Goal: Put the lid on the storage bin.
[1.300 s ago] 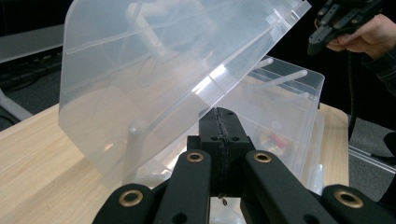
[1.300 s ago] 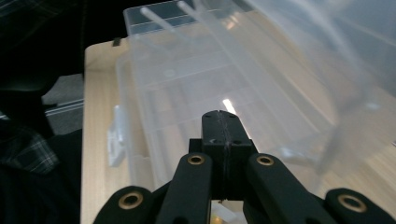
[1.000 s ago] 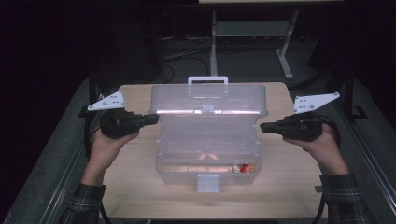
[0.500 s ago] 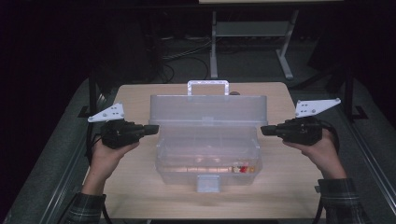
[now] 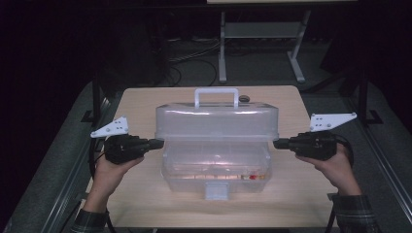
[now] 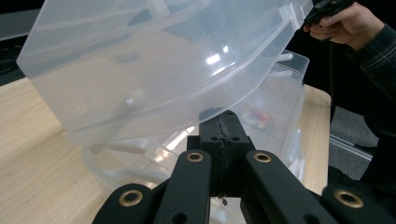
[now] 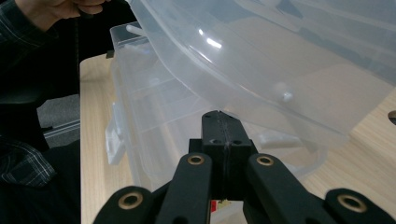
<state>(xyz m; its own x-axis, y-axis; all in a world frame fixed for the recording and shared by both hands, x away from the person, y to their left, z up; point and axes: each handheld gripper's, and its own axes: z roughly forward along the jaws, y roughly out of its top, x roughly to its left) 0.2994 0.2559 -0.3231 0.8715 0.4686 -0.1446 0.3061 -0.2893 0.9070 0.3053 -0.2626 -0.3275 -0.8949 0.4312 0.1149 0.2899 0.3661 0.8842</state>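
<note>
The clear plastic box point(image 5: 216, 153) sits in the middle of the bench point(image 5: 145, 104), its latch facing the near edge and its carry handle point(image 5: 216, 96) toward the far edge, and we have its lid point(image 5: 217, 122) tipped further back than a second ago: the lid's front edge has risen clear of the tub, so the inner tray and a few small red bits point(image 5: 252, 177) near the front right corner of the tub now show from above. We judge the opening to be well under way but not finished, since the lid stands only part raised. Our left gripper point(image 5: 156, 143) presses against the left end of the lid and our right gripper point(image 5: 279, 143) against its right end, both clenched with the jaws flat together on nothing (the two gripper views show the jaws meeting just below the lid's curved side). Both have dropped toward the near edge as the lid swung.
</note>
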